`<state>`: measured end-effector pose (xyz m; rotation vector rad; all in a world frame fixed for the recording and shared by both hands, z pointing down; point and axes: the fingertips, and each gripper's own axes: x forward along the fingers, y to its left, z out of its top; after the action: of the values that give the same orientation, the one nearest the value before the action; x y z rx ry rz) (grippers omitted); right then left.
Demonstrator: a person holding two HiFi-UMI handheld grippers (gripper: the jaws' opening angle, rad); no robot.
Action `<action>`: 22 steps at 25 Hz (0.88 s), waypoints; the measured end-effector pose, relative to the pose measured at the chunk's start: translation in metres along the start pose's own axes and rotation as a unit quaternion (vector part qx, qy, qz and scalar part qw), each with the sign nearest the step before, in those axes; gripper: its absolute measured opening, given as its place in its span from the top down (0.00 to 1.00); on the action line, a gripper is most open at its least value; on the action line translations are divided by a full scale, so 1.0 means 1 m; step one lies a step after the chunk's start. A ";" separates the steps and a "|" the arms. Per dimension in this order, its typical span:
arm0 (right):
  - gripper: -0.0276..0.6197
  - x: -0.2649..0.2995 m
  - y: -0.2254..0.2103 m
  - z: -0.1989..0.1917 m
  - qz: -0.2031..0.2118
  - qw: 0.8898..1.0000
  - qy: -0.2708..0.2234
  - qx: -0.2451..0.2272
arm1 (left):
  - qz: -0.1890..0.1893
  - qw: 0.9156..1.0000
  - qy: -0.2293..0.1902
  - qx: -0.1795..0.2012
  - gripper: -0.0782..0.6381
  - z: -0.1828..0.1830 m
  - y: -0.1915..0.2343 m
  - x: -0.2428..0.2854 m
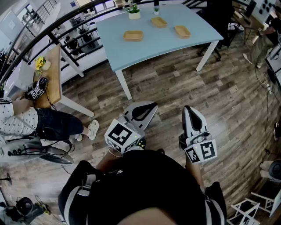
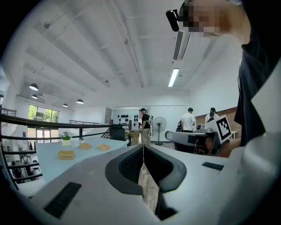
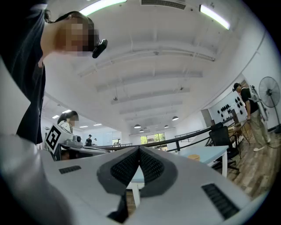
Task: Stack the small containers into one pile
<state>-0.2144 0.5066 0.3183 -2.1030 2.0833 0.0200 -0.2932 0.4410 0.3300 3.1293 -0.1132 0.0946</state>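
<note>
- Left gripper [image 1: 142, 110]: jaws pressed together with nothing between them, seen tip to tip in its own view [image 2: 143, 147]; it is held level, close to the person's body.
- Right gripper [image 1: 188, 109]: jaws also together and empty [image 3: 139, 148], nose tipped slightly up.
- Print: the only markings are black-and-white square patterns on the left marker cube [image 1: 120, 136] and the right marker cube [image 1: 202, 151]. No words or brand names can be read.
- Three small tan containers sit apart on the light blue table [image 1: 167, 44], well ahead of both grippers and not stacked.
- Near-left container [image 1: 133, 35] is straight ahead of the left gripper.
- Middle container [image 1: 159, 22] is farther back.
- Right container [image 1: 182, 31] is ahead of the right gripper.
- In the left gripper view all three containers lie ahead and to the left [image 2: 66, 154].
- In the right gripper view one container shows ahead and to the right [image 3: 194, 157].
- Potted plant [image 1: 134, 12] stands at the table's far edge, beyond the containers.
- The table's near edge faces the grippers, with a white table leg [image 1: 125, 85] ahead of the left gripper.
- Bare wood floor [image 1: 175, 88] lies open between the grippers and the table.
- Left of the left gripper, a seated person [image 1: 48, 123] is at a wooden desk [image 1: 53, 74], near but not touching.
- A dark railing [image 1: 57, 26] runs beyond the table.
</note>
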 end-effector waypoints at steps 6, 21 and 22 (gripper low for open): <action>0.95 0.000 0.001 0.005 -0.005 1.000 -0.022 0.016 | 0.006 1.000 -0.002 0.002 0.87 0.000 0.001 -0.005; 0.95 -0.014 -0.011 0.010 0.009 0.999 -0.032 0.009 | 0.030 1.000 0.004 0.003 0.87 0.001 -0.013 -0.003; 0.95 -0.017 -0.011 0.010 0.010 0.999 -0.031 0.006 | 0.032 0.999 0.003 0.001 0.87 0.000 -0.015 -0.003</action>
<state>-0.2025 0.5246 0.3120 -2.0473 2.0634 0.0736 -0.2948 0.4559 0.3294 3.1275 -0.2128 0.1049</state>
